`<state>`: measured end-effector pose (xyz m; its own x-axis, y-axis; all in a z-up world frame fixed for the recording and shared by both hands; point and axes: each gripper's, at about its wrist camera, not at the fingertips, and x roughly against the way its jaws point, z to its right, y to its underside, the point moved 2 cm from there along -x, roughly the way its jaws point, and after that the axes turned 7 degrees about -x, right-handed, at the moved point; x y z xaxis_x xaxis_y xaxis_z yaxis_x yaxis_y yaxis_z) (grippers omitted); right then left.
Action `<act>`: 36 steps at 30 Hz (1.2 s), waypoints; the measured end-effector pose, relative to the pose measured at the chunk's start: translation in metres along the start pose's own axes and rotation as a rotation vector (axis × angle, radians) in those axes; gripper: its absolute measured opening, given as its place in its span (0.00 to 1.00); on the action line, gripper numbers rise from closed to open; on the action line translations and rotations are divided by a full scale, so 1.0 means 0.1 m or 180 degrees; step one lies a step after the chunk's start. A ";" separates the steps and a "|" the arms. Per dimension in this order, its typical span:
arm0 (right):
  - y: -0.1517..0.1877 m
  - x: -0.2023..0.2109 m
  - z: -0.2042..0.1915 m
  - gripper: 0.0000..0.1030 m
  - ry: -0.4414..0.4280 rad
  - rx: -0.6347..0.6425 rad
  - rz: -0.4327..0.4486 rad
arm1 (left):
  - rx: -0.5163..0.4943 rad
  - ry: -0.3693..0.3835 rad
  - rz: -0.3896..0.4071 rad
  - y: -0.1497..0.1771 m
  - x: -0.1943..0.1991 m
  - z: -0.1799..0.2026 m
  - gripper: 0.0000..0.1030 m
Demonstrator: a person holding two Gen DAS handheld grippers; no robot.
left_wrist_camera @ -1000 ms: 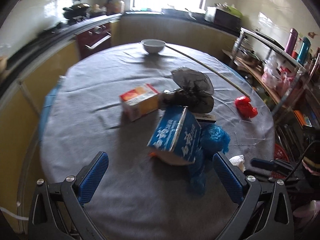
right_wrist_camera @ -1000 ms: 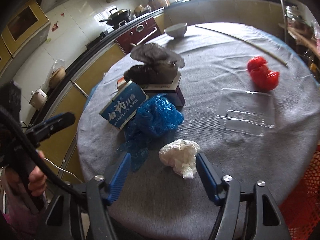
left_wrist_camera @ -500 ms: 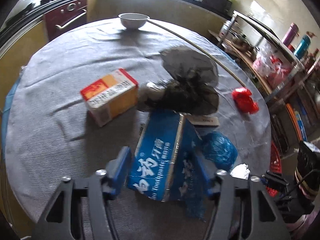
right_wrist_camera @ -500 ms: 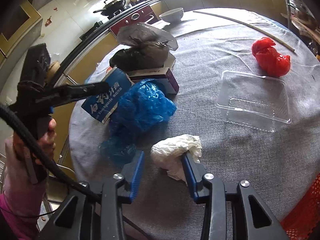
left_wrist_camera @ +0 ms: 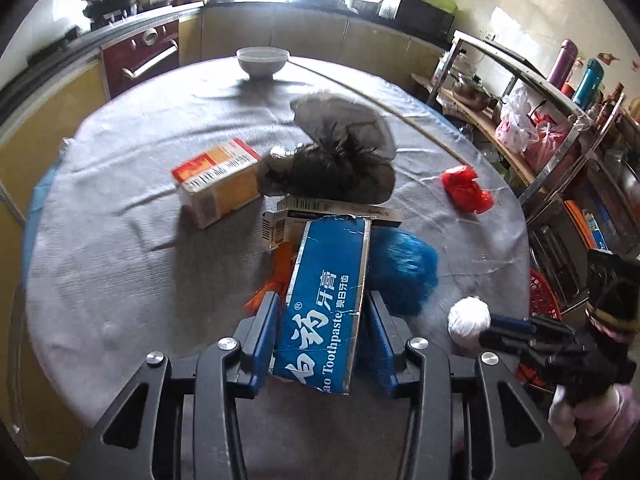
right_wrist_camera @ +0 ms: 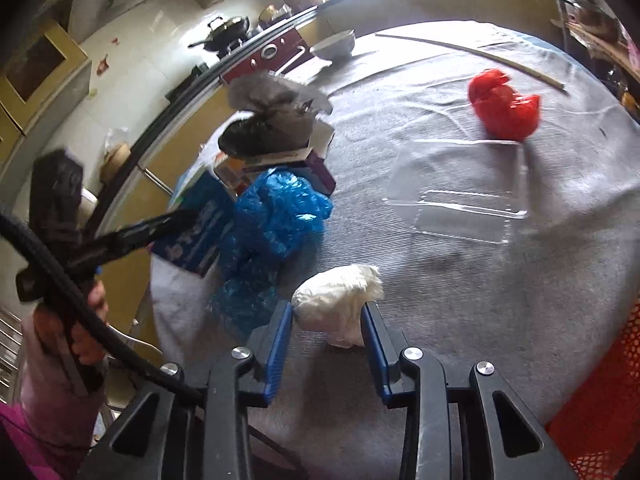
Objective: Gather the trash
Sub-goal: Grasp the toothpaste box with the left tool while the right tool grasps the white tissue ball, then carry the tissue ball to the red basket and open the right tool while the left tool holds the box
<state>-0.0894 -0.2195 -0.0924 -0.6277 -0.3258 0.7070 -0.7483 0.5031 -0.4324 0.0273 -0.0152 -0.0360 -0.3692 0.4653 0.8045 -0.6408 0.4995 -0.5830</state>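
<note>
Closing, the left claw [left_wrist_camera: 322, 334] straddles the toothpaste box [left_wrist_camera: 326, 304]; the right claw [right_wrist_camera: 326, 338] clamps the tissue wad [right_wrist_camera: 338, 300].

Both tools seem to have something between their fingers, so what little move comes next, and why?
Probably lift both clear of the table. The right gripper is shut on the white paper wad, and the left gripper is closing around the blue toothpaste box, so each seems ready to carry away.

Both wrist views look steeply down, close, sharing the table [left_wrist_camera: 120, 272].
</note>
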 end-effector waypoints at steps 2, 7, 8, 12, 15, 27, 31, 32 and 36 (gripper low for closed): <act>0.00 0.05 0.04 0.38 -0.0014 -0.0016 0.0034 | -0.0022 -0.0028 0.0103 0.04 0.18 0.06 0.44; -0.01 0.16 0.13 0.43 -0.0002 -0.0109 0.0105 | 0.0029 -0.0048 0.0252 0.13 0.42 0.11 0.44; 0.00 0.16 0.15 0.53 0.0052 -0.0113 0.0112 | 0.0059 -0.0047 0.0260 0.16 0.45 0.10 0.44; -0.05 0.04 0.14 0.61 0.0064 -0.0130 0.0049 | 0.0210 -0.0036 0.0287 0.24 0.48 0.05 0.44; -0.06 -0.11 0.05 0.61 0.0078 -0.0020 -0.0053 | 0.0299 -0.0038 0.0289 0.29 0.50 0.00 0.44; -0.11 -0.41 -0.19 0.61 0.0260 0.0005 -0.0139 | 0.0469 -0.0033 0.0331 0.41 0.57 -0.14 0.45; -0.17 -0.49 -0.16 0.61 0.0243 -0.0104 -0.0173 | 0.0459 0.0000 0.0348 0.41 0.57 -0.13 0.45; -0.18 -0.52 -0.19 0.61 0.0225 -0.0118 -0.0169 | 0.0460 0.0006 0.0347 0.40 0.57 -0.11 0.45; -0.18 -0.61 -0.35 0.61 0.0306 0.0071 -0.0122 | 0.0453 0.0044 0.0355 0.39 0.56 -0.07 0.45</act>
<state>-0.0304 -0.1802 -0.1080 -0.5757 -0.2657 0.7733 -0.7766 0.4734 -0.4156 -0.0141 0.0352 -0.0142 -0.4345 0.5224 0.7336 -0.6857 0.3363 -0.6456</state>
